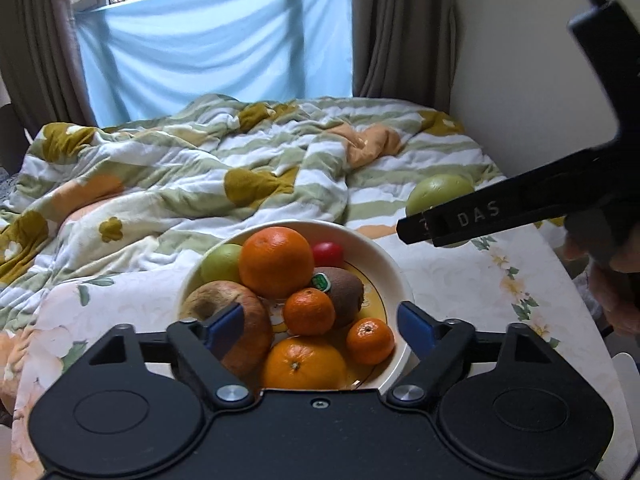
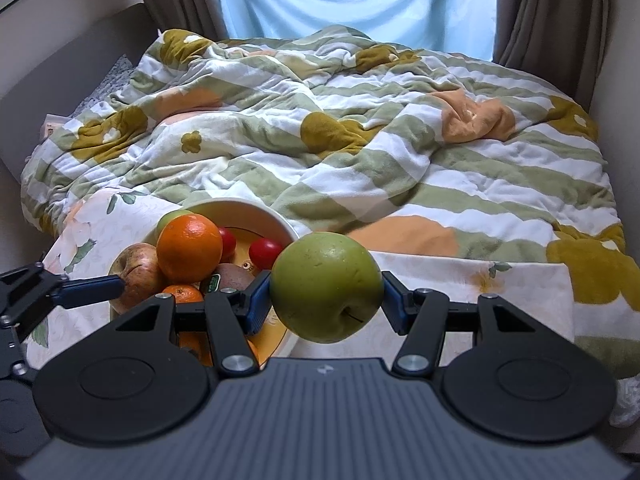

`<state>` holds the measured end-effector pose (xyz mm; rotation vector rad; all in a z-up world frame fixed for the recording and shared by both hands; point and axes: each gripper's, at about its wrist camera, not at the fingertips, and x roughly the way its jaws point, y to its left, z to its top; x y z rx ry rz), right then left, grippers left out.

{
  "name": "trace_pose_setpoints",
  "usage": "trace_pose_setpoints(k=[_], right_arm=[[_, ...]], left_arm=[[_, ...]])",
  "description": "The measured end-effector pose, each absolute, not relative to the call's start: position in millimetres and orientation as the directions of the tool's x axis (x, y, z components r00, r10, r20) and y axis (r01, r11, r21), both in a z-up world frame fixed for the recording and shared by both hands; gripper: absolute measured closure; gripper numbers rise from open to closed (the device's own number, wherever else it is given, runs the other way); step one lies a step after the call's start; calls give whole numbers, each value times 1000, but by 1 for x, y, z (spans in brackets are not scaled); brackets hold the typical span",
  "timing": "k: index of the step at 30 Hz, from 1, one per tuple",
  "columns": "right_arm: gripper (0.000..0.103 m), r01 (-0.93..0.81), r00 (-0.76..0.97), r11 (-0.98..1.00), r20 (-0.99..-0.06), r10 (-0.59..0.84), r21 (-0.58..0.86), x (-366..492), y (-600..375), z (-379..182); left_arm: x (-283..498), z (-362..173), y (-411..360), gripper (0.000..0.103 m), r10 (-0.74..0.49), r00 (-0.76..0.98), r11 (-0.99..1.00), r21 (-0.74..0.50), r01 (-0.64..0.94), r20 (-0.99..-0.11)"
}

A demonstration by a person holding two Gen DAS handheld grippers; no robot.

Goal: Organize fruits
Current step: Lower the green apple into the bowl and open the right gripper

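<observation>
Right gripper (image 2: 326,294) clamped on a green apple (image 2: 326,286), held in the air just right of the bowl (image 2: 256,212). Left gripper (image 1: 320,326) spread wide over the bowl's near side, holding nothing. Bowl sits on the table (image 1: 460,276), full of fruit.

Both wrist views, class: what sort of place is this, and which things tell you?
Most likely a bedroom at home. A rumpled striped quilt covers a bed, brown curtains frame a window, and a bowl of fruit sits on a floral-clothed table beside it.

green apple (image 2: 326,286) beside heaped fruit bowl (image 2: 256,210)
</observation>
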<state>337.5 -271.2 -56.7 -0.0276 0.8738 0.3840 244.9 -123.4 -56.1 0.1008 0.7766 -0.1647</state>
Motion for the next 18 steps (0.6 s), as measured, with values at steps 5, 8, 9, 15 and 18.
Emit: trace_pose_setpoints(k=[5,8,9,15,18], right_arm=[[31,-368,567,917,-746,350,151,342,-267,-61],[31,-387,563,908,-740,369,158,348,-262,-64],[31,-394,562,905,-738,373,157,351,-260,-66],[31,-448,557,881,-723,408,152,363,-247,-81],[31,-467,553,872,-721,417,147,367,-242,-88]], left_arm=[[238,-46,-109,9,-72,726,992,28,125,-684],[237,-44,-100,3,-37,735,996,31,79,-677],[235,-43,-96,3,-31,740,997,29,68,-672],[231,-44,-81,2,7,742,1000,12,2,-671],[229,-47,-77,2,18,744,1000,7,-17,-668]])
